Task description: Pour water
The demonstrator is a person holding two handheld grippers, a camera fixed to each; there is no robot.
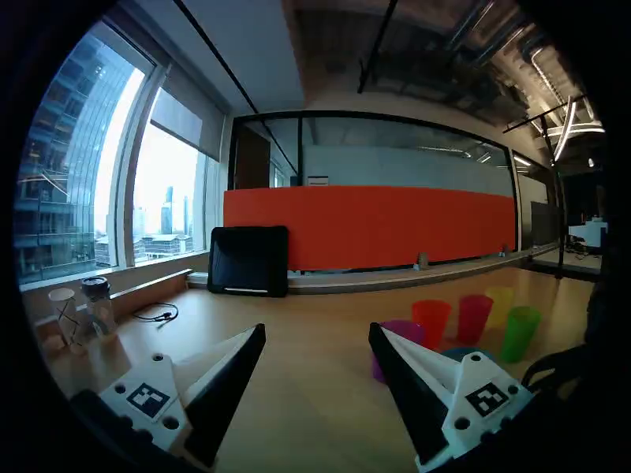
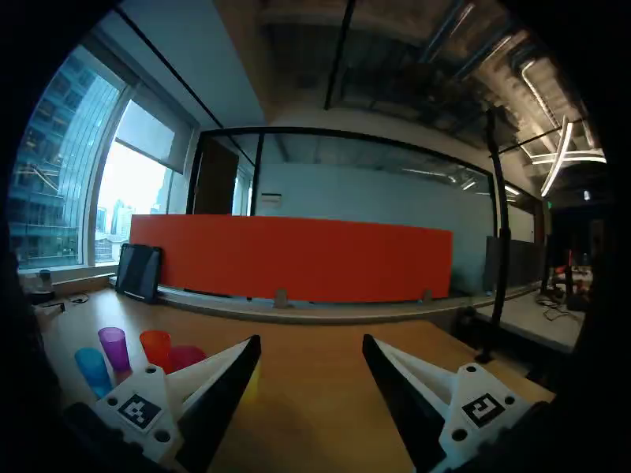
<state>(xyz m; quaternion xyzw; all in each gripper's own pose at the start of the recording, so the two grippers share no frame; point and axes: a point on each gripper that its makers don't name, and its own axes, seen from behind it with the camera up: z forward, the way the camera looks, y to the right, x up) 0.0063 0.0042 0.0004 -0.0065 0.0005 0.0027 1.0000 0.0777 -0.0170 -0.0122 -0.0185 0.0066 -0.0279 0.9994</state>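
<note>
Several coloured plastic cups stand grouped on the wooden table. In the left gripper view they sit to the right: purple cup (image 1: 394, 331) partly behind my right finger, orange cup (image 1: 431, 319), pink cup (image 1: 474, 315), yellow cup (image 1: 502, 303), green cup (image 1: 520, 331). My left gripper (image 1: 315, 337) is open and holds nothing, short of the cups. In the right gripper view the blue cup (image 2: 93, 370), purple cup (image 2: 114, 347), orange cup (image 2: 155, 347) and pink cup (image 2: 185, 356) stand at lower left, partly behind the left finger. My right gripper (image 2: 309, 347) is open and holds nothing.
A black tablet (image 1: 248, 260) leans at the table's back against an orange partition (image 1: 371, 225). Two small jars (image 1: 83, 311) and a cable (image 1: 158, 314) lie by the window sill on the left. A second desk (image 2: 536, 315) stands off to the right.
</note>
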